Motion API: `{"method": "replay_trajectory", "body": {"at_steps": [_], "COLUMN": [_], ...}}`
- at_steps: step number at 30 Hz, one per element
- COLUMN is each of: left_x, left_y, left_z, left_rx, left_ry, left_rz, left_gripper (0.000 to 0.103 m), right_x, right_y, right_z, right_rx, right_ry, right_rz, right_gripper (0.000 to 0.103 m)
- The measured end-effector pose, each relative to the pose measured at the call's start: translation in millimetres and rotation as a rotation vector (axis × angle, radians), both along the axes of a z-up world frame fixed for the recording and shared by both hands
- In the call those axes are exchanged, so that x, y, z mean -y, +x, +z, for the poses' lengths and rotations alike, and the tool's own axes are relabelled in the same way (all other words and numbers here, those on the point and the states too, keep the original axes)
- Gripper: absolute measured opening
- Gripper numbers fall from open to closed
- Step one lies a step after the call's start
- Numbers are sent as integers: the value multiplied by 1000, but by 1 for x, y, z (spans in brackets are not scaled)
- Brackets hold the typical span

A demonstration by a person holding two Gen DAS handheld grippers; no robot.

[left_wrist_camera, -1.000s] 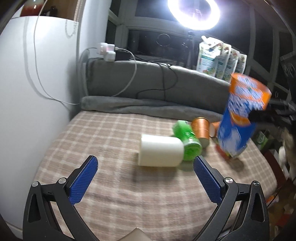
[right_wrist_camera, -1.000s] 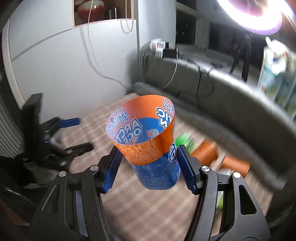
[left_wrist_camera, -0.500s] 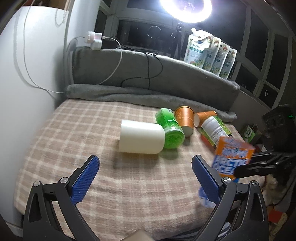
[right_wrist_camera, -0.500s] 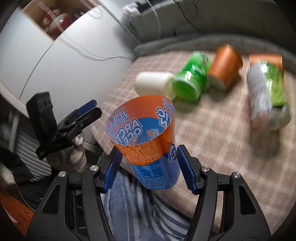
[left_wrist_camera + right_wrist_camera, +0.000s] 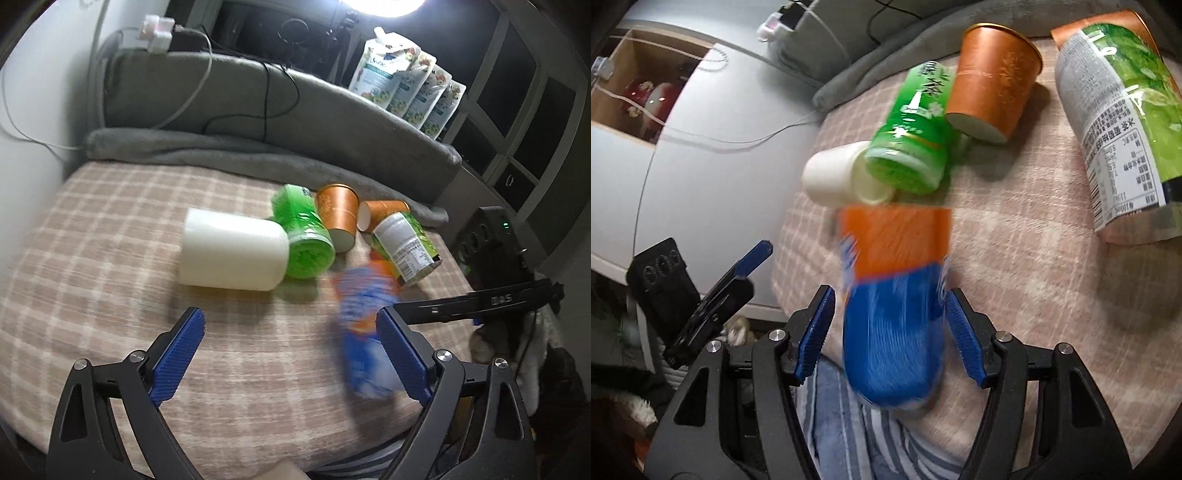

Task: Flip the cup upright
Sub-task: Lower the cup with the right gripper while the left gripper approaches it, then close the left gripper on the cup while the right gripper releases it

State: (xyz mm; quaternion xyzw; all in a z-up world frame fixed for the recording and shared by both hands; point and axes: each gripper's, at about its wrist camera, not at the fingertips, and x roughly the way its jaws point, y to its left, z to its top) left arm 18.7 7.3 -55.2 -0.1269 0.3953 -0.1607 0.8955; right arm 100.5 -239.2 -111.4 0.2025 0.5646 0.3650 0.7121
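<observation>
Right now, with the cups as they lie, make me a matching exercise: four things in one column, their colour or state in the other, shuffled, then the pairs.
Things:
1. white cup
2. blue-orange cup
3. left tongs
4. green cup

States:
A. open, holding nothing
B. lying on its side, plain
C. blurred, between the right tongs' pads
D. on its side, touching the white cup

Pairs: 1-B, 2-C, 3-A, 4-D

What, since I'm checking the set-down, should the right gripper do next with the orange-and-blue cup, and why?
Probably spread the right gripper a little wider and draw straight back. The orange-and-blue cup appears upright, orange band on top, base on the checked blanket near its front edge. The cup is blurred while the pads are sharp, so it seems to be coming free; pad contact is unclear.
</observation>
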Motion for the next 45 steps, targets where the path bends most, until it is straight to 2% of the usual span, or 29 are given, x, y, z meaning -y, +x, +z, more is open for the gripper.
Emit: {"method": "replay_trajectory", "body": {"at_steps": [3, 7, 10, 14, 16, 20, 23, 29, 33, 37, 45], "left_x": [4, 8, 10, 14, 17, 26, 34, 47, 52, 57, 60], "left_y": [6, 15, 25, 36, 42, 52, 58, 67, 74, 79, 91], "left_z": [-4, -13, -21, -29, -32, -37, -40, -44, -49, -53, -65], "left_rx": [-34, -109, -166, -210, -232, -252, -263, -268, -280, -296, -344], "left_ry": [-34, -111, -164, -211, -237, -254, -253, -220, -207, -193, -190], "left_rz": [-21, -58, -68, -62, -64, -64, -65, -57, -54, -57, -55], "left_gripper": [92, 91, 87, 86, 86, 85, 85, 85, 85, 77, 75], "right_x": [-6, -2, 4, 16, 22, 34, 49, 75, 81, 81, 86], "right_y": [3, -7, -23, -55, -71, -100, -113, -121, -119, -119, -115], "right_z": [4, 17, 33, 53, 60, 69, 68, 64, 61, 60, 50], "right_rx": [24, 109, 202, 341, 404, 502, 520, 502, 498, 499, 483], "right_ry": [-5, -39, -79, -144, -181, -261, -285, -276, -281, -282, -282], "right_rz": [1, -32, -69, -143, -186, -295, -361, -452, -473, -474, -488], "right_gripper": [65, 68, 70, 78, 79, 84, 84, 84, 84, 84, 84]}}
